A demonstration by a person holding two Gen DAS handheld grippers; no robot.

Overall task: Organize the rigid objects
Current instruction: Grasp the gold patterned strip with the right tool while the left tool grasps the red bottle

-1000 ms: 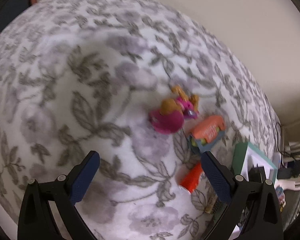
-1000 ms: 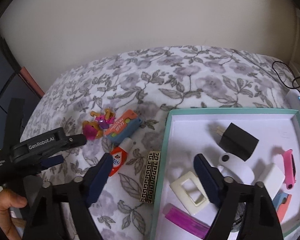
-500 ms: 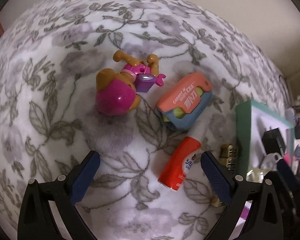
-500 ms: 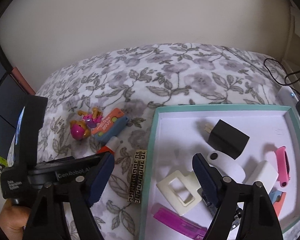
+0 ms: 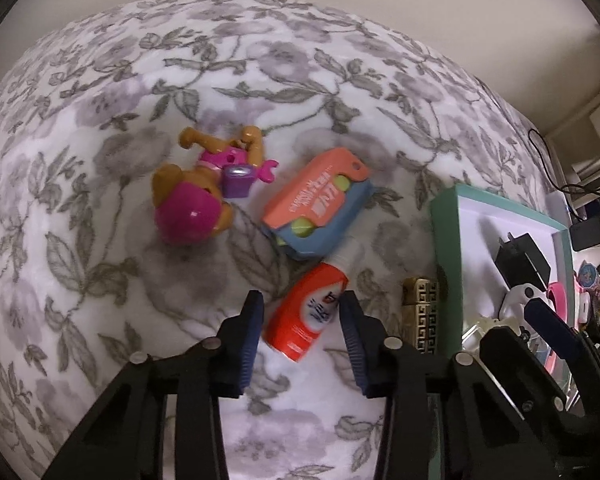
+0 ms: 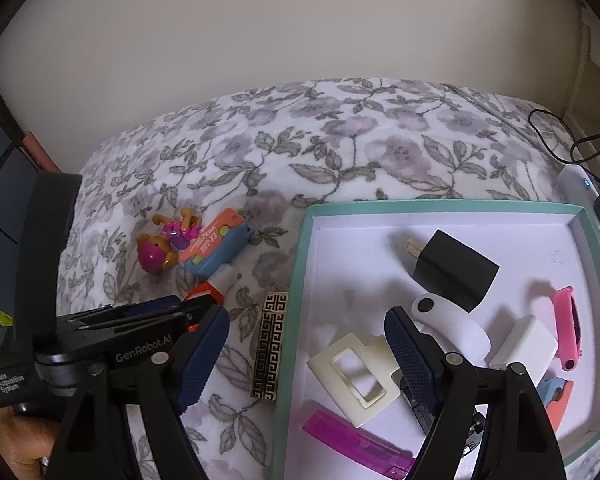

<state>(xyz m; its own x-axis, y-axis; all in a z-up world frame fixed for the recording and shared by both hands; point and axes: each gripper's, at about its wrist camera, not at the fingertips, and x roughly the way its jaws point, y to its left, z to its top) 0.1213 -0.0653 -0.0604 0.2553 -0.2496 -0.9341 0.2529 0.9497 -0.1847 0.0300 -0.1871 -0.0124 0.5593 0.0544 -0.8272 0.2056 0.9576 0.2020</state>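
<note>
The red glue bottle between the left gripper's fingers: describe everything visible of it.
The red glue bottle is a small orange-red plastic bottle with a white label panel, blue lettering and a white cap. It lies on its side on the floral blanket, cap touching the orange-and-blue case. The left gripper straddles its body, fingers close on both sides; contact is unclear.

In the right wrist view, the left tool [image 6: 188,312] covers most of the red glue bottle [image 6: 220,280], leaving only its white neck and a red sliver. The magenta lighter [image 6: 352,444] runs behind the right tool's arm, and the blue-and-orange item [image 6: 556,392] at the tray's [image 6: 440,205] corner is too hidden to identify.
</note>
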